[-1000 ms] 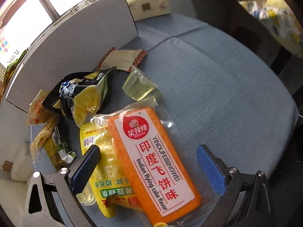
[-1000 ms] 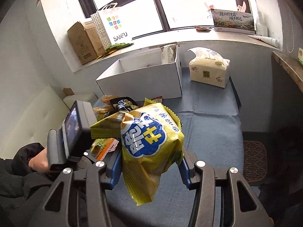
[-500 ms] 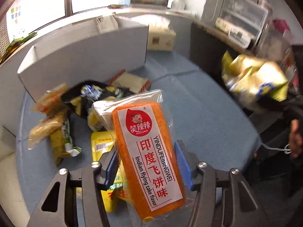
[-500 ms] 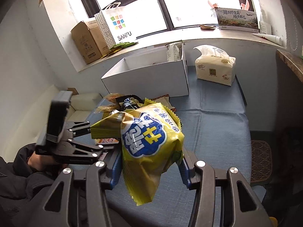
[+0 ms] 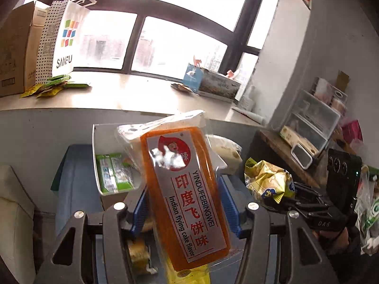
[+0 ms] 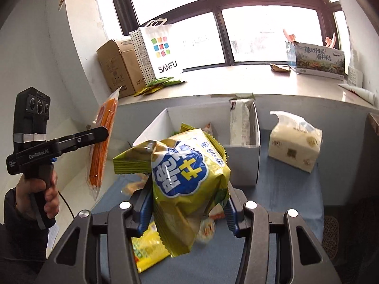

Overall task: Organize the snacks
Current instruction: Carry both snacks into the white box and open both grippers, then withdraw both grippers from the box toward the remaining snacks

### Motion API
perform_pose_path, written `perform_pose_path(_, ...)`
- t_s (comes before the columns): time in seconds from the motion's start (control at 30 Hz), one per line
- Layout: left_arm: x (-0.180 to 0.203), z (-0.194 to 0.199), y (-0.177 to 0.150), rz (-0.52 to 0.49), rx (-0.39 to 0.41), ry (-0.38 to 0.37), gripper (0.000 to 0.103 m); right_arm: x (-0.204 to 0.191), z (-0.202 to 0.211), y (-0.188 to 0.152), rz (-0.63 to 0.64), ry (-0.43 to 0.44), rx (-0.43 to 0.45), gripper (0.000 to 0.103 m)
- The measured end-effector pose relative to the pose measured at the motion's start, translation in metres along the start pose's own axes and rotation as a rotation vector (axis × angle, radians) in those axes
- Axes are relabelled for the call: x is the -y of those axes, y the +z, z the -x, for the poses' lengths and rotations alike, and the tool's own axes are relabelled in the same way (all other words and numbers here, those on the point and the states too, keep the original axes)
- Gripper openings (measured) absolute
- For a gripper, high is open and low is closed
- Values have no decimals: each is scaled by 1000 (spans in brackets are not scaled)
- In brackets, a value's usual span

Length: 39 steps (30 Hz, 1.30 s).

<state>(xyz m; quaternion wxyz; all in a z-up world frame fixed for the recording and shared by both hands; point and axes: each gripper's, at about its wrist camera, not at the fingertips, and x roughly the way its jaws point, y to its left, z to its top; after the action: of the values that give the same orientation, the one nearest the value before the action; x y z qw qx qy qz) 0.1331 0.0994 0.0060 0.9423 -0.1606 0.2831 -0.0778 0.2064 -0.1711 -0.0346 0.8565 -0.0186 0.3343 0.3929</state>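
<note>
My left gripper (image 5: pixel 183 203) is shut on a long orange flat-cake pack (image 5: pixel 184 189), held up in the air in front of the white cardboard box (image 5: pixel 94 146). From the right wrist view the same pack (image 6: pixel 104 142) hangs edge-on at the left. My right gripper (image 6: pixel 187 208) is shut on a puffy yellow-green snack bag (image 6: pixel 189 184), raised just before the box's front wall (image 6: pixel 241 163). Green packets (image 5: pixel 113 172) lie inside the box, and a white packet (image 6: pixel 239 123) stands in its right corner.
Loose snacks, among them a yellow pack (image 6: pixel 146 248), lie on the blue cloth (image 6: pixel 284 213) beneath the grippers. A tissue pack (image 6: pixel 296 146) sits right of the box. The sill behind holds a carton and a paper bag (image 6: pixel 161 49). Clear drawers (image 5: pixel 308 123) stand far right.
The left gripper closed on the orange pack and lifted it off the snack pile, turning up toward the box. The right gripper carried its bag closer to the box.
</note>
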Motion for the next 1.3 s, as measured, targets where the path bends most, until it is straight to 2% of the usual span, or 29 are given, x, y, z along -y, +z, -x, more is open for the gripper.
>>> perform_pose_path(0.07,-18,-31,28,38,-20,0,60,0,-21,29,10,-7,10,55)
perform_pose_path(0.2,-53,-87,63,63,-64,69,60,15,-84,78,-46,-18,-37,55)
perform_pose_path(0.27,-62,-118,66,68,-100,82,60,20,-114,94,-38,-37,-63,55)
perform_pose_path(0.43,-79,-156,68,51,-146,137,62,40,-162,109,-122,-29,-129,56)
perform_pose_path(0.47,-84,-161,68,57,-150,152,72,42,-169,109,-125,-33,-141,60)
perform_pose_path(0.5,-88,-166,67,66,-161,179,86,44,-175,108,-129,-42,-150,68)
perform_pose_path(0.53,-92,-170,67,77,-178,214,95,47,-180,108,-142,-44,-158,77)
perform_pose_path(0.57,-95,-172,65,84,-192,223,103,50,-184,107,-164,-39,-164,99)
perform_pose_path(0.6,-97,-173,64,85,-197,214,103,54,-185,106,-185,-45,-160,103)
perform_pose_path(0.7,-94,-166,59,46,-199,243,103,63,-181,105,-227,-48,-124,103)
perform_pose_path(0.83,-85,-157,57,-12,-189,270,103,63,-176,106,-212,-68,-112,103)
perform_pose_path(0.97,-74,-137,55,-29,-170,236,103,54,-161,106,-191,-54,-89,103)
perform_pose_path(1.1,-52,-114,51,-96,-137,239,103,37,-143,103,-117,-48,-89,103)
perform_pose_path(1.23,-26,-82,38,-142,-91,201,103,18,-116,96,-36,-38,-54,103)
perform_pose_path(1.3,-17,-69,26,-148,-92,167,103,11,-99,86,-17,0,-34,103)
